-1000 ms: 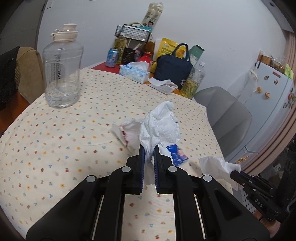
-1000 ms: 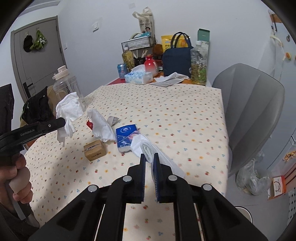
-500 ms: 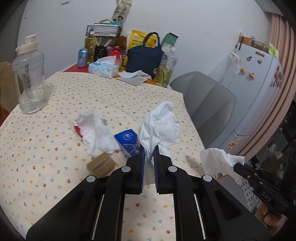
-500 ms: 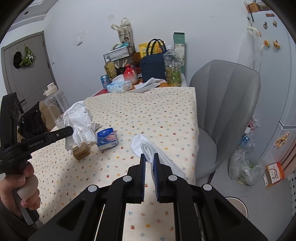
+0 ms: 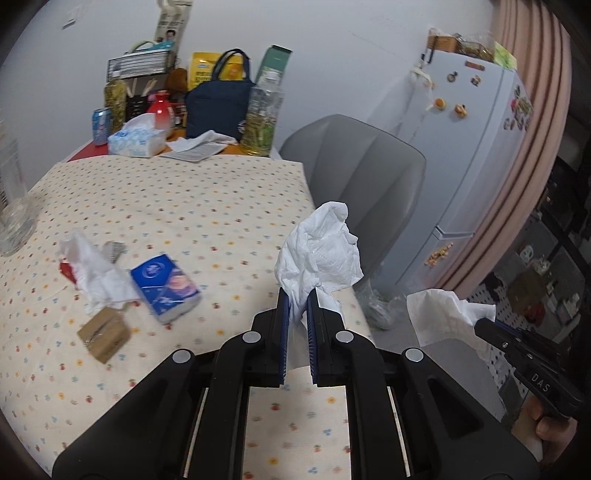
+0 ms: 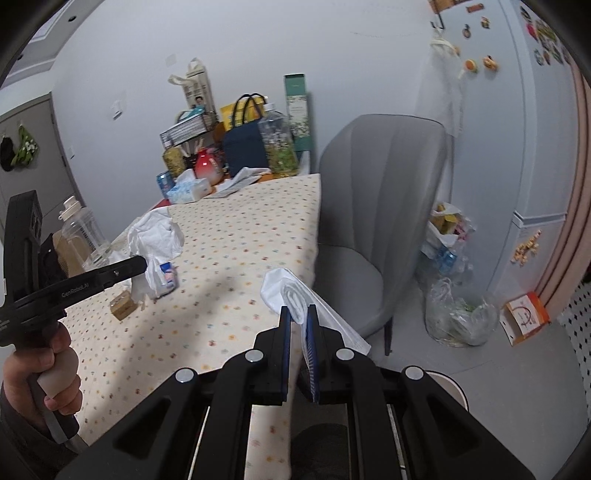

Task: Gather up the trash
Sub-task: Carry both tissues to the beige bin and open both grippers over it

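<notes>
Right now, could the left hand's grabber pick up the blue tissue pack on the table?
Probably not yet. The left gripper has its fingers shut on a crumpled white tissue, so it is full. The blue tissue pack lies uncovered on the table.

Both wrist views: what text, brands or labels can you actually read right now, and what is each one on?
"DAS": on the right claw, side of its body, left wrist view.
"GenRobot.AI": on the left claw, along its arm, right wrist view.
Blue tissue pack, tissue box, soda can, yellow packet, hanging tote bag: print blurred or too small to read.
</notes>
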Demonstrator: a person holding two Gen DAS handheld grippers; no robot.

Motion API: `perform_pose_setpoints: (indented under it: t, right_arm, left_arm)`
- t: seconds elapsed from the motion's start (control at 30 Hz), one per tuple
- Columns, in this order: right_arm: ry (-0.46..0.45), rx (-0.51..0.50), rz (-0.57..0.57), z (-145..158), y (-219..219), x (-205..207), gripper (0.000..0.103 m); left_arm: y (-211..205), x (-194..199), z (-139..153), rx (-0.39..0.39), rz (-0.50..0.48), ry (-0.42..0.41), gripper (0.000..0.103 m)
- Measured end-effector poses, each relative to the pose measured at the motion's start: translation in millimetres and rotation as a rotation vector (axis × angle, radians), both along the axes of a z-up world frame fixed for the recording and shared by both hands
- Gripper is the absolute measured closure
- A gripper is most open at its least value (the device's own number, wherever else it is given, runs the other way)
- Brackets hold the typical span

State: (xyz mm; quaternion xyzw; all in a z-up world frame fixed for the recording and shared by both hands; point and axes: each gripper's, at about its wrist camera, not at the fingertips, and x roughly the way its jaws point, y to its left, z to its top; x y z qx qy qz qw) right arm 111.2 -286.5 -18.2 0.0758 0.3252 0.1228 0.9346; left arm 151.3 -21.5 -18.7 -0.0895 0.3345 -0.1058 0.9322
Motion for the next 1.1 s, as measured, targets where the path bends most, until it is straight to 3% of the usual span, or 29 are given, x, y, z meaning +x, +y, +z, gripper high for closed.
perform_pose_setpoints:
  t: [0.57, 0.77, 0.93, 1.0, 1.07, 1.1]
  right_arm:
    - [0.104, 0.051, -0.181, -61, -103, -3, 0.093]
    - [0.169, 0.079, -0.234, -95, -133, 0, 0.093]
    - [0.256, 0.091, -0.282, -140, -151, 12, 0.091]
    - [0.3, 0.109, -0.3, -160, -158, 16, 0.086]
    - [0.349, 0.15, -0.319, -176, -164, 18, 0.049]
    - [0.348, 0.151, -0.333, -177, -165, 17, 0.046]
  left_arm:
    - [-128, 25, -38, 0.091, -0.206, 0.103, 0.093]
    - [-158, 30, -51, 0.123, -0.252, 0.131, 0.093]
    - [-172, 33, -59, 0.138, -0.267, 0.152, 0.093]
    - [-174, 34, -64, 0.144, -0.27, 0.164, 0.093]
    - [-176, 36, -68, 0.151, -0.271, 0.176, 0.093]
    - [-177, 36, -70, 0.157, -0.27, 0.181, 0.093]
